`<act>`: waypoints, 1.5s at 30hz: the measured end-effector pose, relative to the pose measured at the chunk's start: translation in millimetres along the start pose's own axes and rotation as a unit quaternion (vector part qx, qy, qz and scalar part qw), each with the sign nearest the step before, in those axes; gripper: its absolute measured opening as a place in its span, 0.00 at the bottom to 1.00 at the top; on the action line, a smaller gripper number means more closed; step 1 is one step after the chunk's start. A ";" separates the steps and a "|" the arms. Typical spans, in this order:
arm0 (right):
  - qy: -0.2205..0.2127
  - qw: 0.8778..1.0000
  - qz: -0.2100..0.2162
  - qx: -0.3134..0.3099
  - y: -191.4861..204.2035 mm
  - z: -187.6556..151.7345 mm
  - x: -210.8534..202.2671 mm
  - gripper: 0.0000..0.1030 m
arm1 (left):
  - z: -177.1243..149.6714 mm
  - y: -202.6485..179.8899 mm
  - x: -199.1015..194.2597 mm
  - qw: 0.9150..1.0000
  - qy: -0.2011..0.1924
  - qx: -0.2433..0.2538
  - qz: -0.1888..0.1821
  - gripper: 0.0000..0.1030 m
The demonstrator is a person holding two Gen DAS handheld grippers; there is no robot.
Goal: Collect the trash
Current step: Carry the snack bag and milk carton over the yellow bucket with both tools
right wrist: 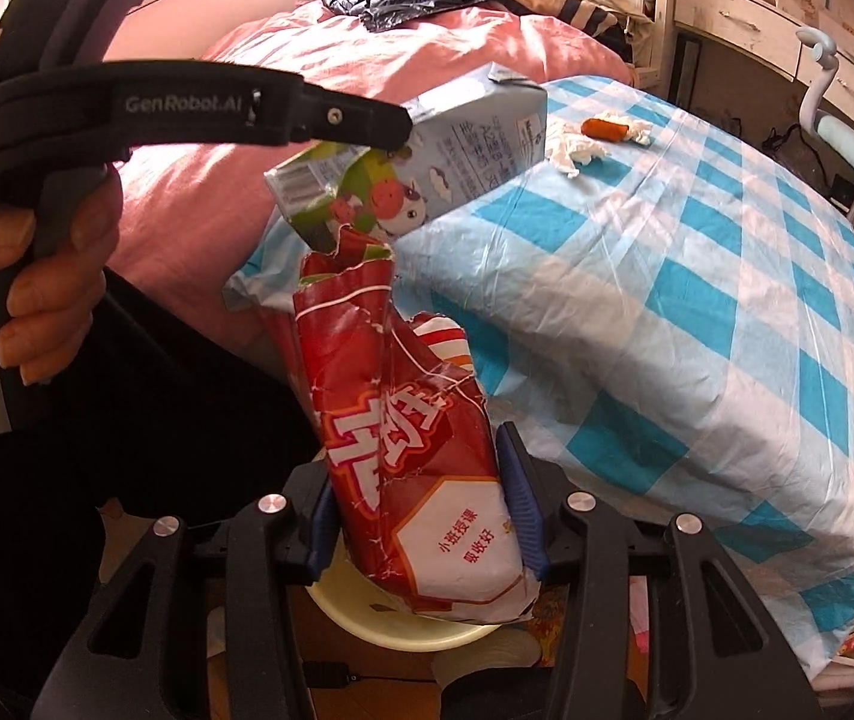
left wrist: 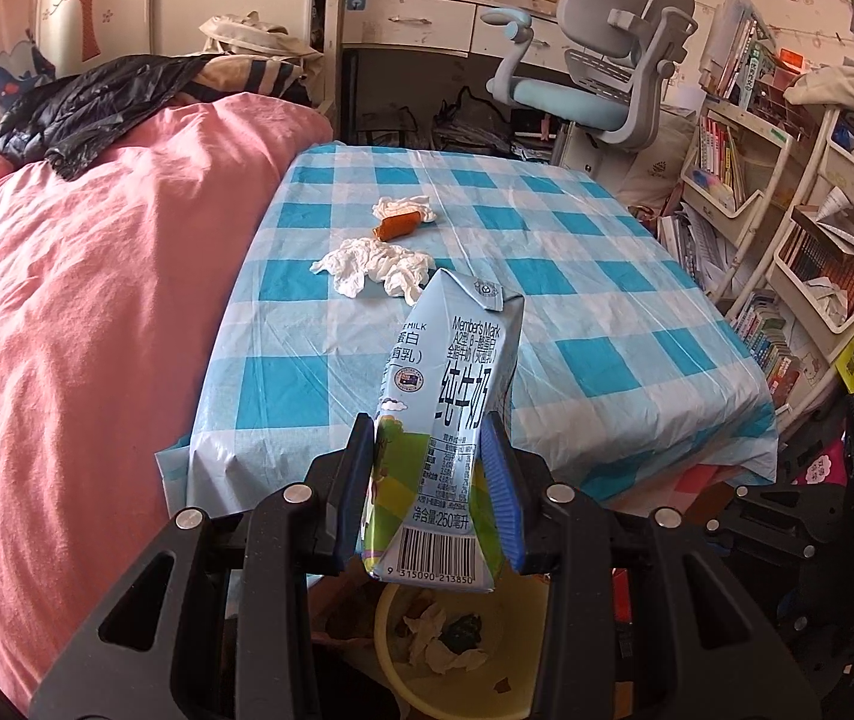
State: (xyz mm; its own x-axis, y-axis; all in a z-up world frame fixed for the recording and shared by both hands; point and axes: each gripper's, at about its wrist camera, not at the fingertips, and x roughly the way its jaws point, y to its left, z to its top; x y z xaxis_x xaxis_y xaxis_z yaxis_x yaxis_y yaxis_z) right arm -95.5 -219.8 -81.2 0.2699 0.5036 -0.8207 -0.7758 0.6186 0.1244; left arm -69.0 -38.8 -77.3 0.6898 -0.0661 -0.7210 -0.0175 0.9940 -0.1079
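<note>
The yellow bin (left wrist: 523,648) below both grippers is mostly hidden: the milk carton (left wrist: 451,408) covers its near rim in the left view, and the red snack bag (right wrist: 414,450) masks it in the right. The left gripper (left wrist: 433,480), tilted downward, clamps the carton's lower end above the bin. The right gripper (right wrist: 420,516) pinches the crumpled bag. A hand (right wrist: 24,276) grasps the left handle. Tissues (left wrist: 375,270) and a sausage piece (left wrist: 398,225) lie on the checked table (left wrist: 607,324).
</note>
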 end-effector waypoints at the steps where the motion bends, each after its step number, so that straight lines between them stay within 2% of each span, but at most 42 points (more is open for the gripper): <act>1: 0.001 1.000 0.000 0.000 -0.4 -0.2 0.4 0.46 | 0.0 0.0 0.0 1.000 0.000 0.000 0.000 0.34; 14: 0.006 1.000 -0.003 0.000 -0.7 1.6 5.2 0.46 | -0.1 0.0 0.2 1.000 0.000 0.000 0.001 0.34; 36: -0.028 0.999 -0.011 0.023 -14.0 -2.3 -14.7 0.46 | 3.7 9.6 -3.3 1.000 -0.012 -0.013 0.008 0.34; 45: -0.065 0.997 -0.002 0.042 -34.8 27.6 -37.8 0.46 | 10.4 15.4 -10.3 0.998 -0.036 -0.042 0.003 0.34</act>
State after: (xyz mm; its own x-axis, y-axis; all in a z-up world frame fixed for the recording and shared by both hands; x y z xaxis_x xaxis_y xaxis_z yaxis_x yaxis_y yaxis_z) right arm -63.0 -243.7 -39.1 0.3490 0.5717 -0.7425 -0.7254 0.6664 0.1721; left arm -68.9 -21.8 -64.4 0.7393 -0.0502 -0.6715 -0.0813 0.9832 -0.1631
